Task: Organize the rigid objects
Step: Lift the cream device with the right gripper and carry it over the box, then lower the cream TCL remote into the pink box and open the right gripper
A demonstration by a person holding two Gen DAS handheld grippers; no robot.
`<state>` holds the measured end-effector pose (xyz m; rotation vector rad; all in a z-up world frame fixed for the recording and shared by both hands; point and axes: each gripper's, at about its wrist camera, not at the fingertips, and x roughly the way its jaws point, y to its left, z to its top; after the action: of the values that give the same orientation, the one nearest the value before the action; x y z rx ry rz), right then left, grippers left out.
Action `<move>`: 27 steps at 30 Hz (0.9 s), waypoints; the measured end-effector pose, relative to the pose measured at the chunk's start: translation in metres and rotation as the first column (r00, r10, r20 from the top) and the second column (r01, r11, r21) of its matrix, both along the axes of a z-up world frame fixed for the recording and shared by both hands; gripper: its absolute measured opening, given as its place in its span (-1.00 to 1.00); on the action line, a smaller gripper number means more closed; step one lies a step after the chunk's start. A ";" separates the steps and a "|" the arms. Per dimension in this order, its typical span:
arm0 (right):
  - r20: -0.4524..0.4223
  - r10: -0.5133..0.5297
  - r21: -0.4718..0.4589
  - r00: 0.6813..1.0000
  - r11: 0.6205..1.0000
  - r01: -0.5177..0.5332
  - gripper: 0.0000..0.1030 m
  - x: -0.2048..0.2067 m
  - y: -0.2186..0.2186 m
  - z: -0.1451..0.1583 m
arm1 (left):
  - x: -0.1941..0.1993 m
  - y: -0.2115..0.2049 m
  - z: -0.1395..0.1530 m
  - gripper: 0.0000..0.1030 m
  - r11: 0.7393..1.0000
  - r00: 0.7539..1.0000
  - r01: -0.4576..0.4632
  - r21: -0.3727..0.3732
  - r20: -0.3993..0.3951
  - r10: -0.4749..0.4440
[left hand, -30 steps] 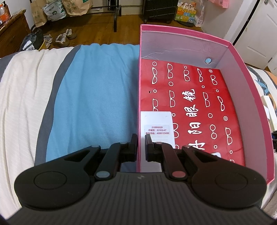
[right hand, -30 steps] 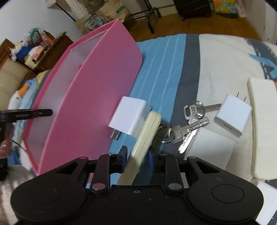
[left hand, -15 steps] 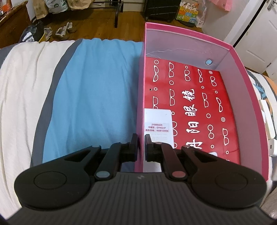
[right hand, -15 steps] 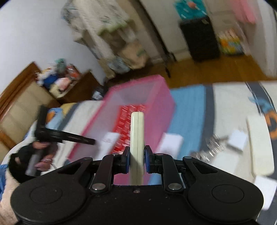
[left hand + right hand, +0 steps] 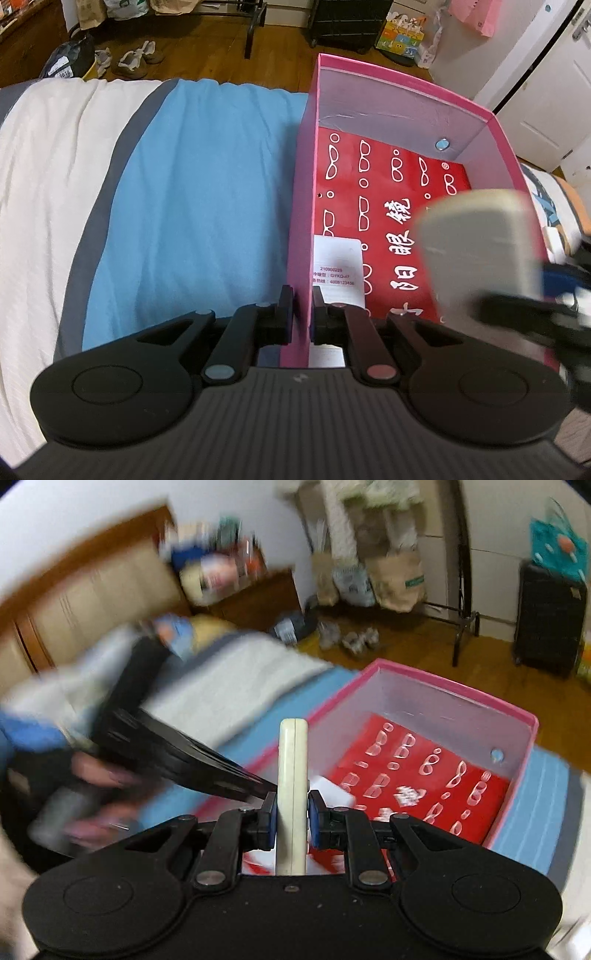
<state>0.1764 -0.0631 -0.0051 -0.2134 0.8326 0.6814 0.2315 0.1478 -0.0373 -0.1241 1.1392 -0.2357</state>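
The left tool (image 5: 300, 314) points steeply down at the near end of the pink box (image 5: 406, 96) on the bed (image 5: 207, 206), its fingers pressed onto the box's left wall, one inside and one outside. The right tool (image 5: 291, 818) is angled downward over the box's open top, pinching a cream remote-like slab (image 5: 292, 775) on edge between its pads, the slab standing upright above the red printed sheet (image 5: 436, 775) lining the box floor. A person's hand (image 5: 99, 775), blurred, grips the left tool's handle.

One pink box (image 5: 406, 96), one cream remote (image 5: 293, 775) (blurred), two shoes (image 5: 136, 61)
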 end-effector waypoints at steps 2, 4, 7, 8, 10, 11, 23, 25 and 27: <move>0.017 0.046 -0.155 0.999 0.987 -0.043 -0.61 0.010 0.019 -0.013 | -0.001 -0.002 0.000 -0.86 1.000 1.000 0.006 0.010 0.007 -0.006; 0.046 0.108 -0.258 0.993 0.962 -0.093 -0.61 0.013 0.031 -0.023 | 0.000 -0.002 -0.001 -0.86 1.000 1.000 0.006 0.011 0.006 -0.006; 0.070 0.219 -0.362 0.973 0.915 -0.180 -0.61 0.017 0.043 -0.032 | 0.003 0.003 -0.002 -0.84 1.000 1.000 -0.004 -0.015 -0.006 0.003; 0.087 0.259 -0.389 0.962 0.898 -0.206 -0.61 0.016 0.046 -0.035 | 0.004 0.004 -0.002 -0.84 1.000 1.000 -0.005 -0.023 -0.010 0.005; 0.120 0.333 -0.457 0.935 0.855 -0.246 -0.61 0.015 0.052 -0.043 | 0.005 0.006 -0.003 -0.84 1.000 1.000 -0.005 -0.029 -0.012 0.004; 0.120 0.347 -0.482 0.930 0.840 -0.251 -0.61 0.015 0.055 -0.047 | 0.005 0.006 -0.003 -0.84 1.000 1.000 -0.004 -0.030 -0.012 0.004; 0.089 0.453 -0.430 0.887 0.821 -0.376 -0.41 -0.009 0.058 -0.045 | 0.005 0.004 -0.003 -0.84 1.000 1.000 -0.003 -0.031 -0.015 0.003; 0.069 0.473 -0.425 0.878 0.810 -0.403 -0.13 -0.010 0.059 -0.046 | 0.005 0.005 -0.003 -0.83 0.999 1.000 -0.004 -0.037 -0.015 0.003; 0.024 0.449 -0.369 0.893 0.834 -0.409 -0.03 -0.007 0.057 -0.041 | 0.005 0.006 -0.003 -0.83 0.999 1.000 -0.006 -0.041 -0.020 0.006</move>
<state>0.1696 -0.0064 -0.0464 -0.7819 0.8036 0.9283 0.2368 0.1537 -0.0407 -0.1664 1.1535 -0.2530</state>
